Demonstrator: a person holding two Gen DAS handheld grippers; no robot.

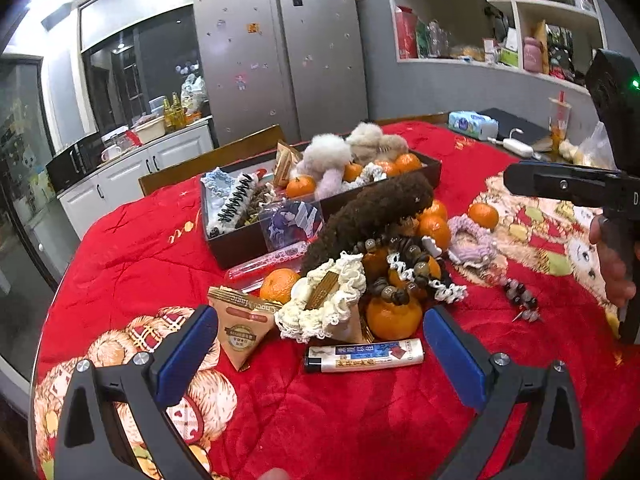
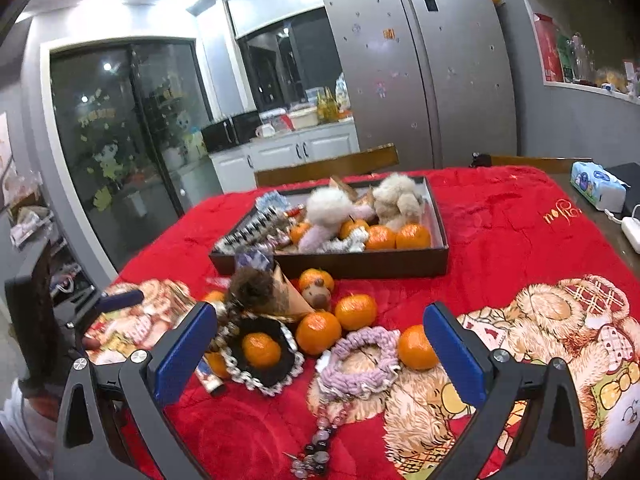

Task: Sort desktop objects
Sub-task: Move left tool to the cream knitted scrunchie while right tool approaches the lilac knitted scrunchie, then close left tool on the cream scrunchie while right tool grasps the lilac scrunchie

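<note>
Desktop objects are spread on the red-covered bench [image 1: 120,240]: a lighter [image 1: 362,355] is seen nearest, between the wide-open, empty fingers of the left tool [image 1: 320,344], a purple scrunchie [image 2: 362,356] is framed by the equally open, empty right tool [image 2: 320,344], and a partly filled tray [image 2: 440,236] is seen farther back.

"Choco Magic" on triangular carton [image 1: 242,326], gold script "Love" on red blanket [image 1: 132,248]

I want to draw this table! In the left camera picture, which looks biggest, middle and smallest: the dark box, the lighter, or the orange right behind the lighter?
1. Dark box, clearly biggest, though farther away.
2. Lighter.
3. Orange, nearly the same; it's close.
</note>
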